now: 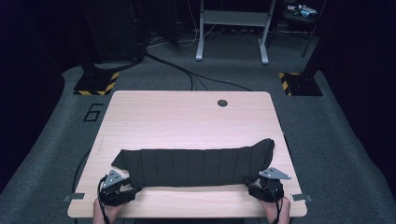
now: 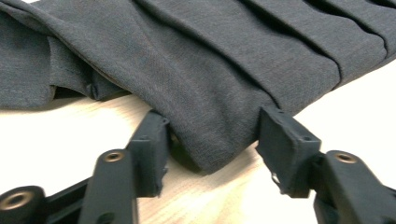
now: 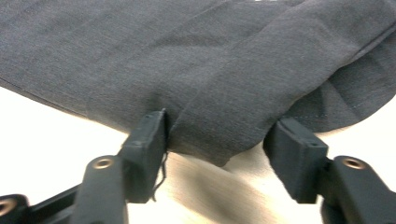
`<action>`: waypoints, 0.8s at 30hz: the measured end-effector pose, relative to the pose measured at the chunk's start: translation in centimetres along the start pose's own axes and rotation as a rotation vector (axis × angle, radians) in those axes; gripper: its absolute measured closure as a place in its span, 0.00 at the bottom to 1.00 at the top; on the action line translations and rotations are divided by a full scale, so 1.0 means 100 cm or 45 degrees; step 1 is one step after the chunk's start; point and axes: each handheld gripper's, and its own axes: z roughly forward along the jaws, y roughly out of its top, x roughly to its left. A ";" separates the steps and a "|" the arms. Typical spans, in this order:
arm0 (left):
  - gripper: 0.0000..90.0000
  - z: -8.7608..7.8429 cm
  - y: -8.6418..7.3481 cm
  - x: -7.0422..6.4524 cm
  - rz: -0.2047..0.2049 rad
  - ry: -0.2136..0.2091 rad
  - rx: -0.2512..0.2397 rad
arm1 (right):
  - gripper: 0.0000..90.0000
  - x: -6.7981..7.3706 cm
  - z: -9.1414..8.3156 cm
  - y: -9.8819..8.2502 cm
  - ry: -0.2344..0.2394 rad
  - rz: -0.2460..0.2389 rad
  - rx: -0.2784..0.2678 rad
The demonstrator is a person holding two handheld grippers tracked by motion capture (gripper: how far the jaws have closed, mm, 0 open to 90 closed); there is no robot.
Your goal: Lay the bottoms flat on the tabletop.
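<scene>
A dark grey cloth (image 1: 196, 165), folded into a long band with several creases, lies across the near half of the light wooden table (image 1: 187, 116). My left gripper (image 1: 123, 187) sits at the cloth's near left corner. In the left gripper view the jaws stand half apart around that corner (image 2: 212, 135), which humps up between the pads and touches both. My right gripper (image 1: 256, 185) sits at the near right corner. In the right gripper view its jaws are also half apart (image 3: 219, 135), with the cloth's edge (image 3: 210, 116) filling the gap between them.
A dark round hole (image 1: 222, 102) is in the table near its far edge. Two small metal brackets (image 1: 74, 197) stick out at the near corners. Beyond the table are carpet, cables and a grey frame (image 1: 232, 28).
</scene>
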 end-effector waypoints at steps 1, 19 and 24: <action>0.56 0.000 -0.001 -0.001 0.003 0.002 -0.010 | 0.48 0.002 0.000 0.000 -0.004 0.007 0.004; 0.91 -0.002 0.000 -0.002 0.000 -0.002 -0.044 | 0.79 0.005 -0.004 0.003 0.008 -0.033 -0.027; 0.92 -0.006 0.003 -0.002 -0.008 -0.014 -0.066 | 0.79 0.003 -0.011 0.010 0.017 -0.039 -0.054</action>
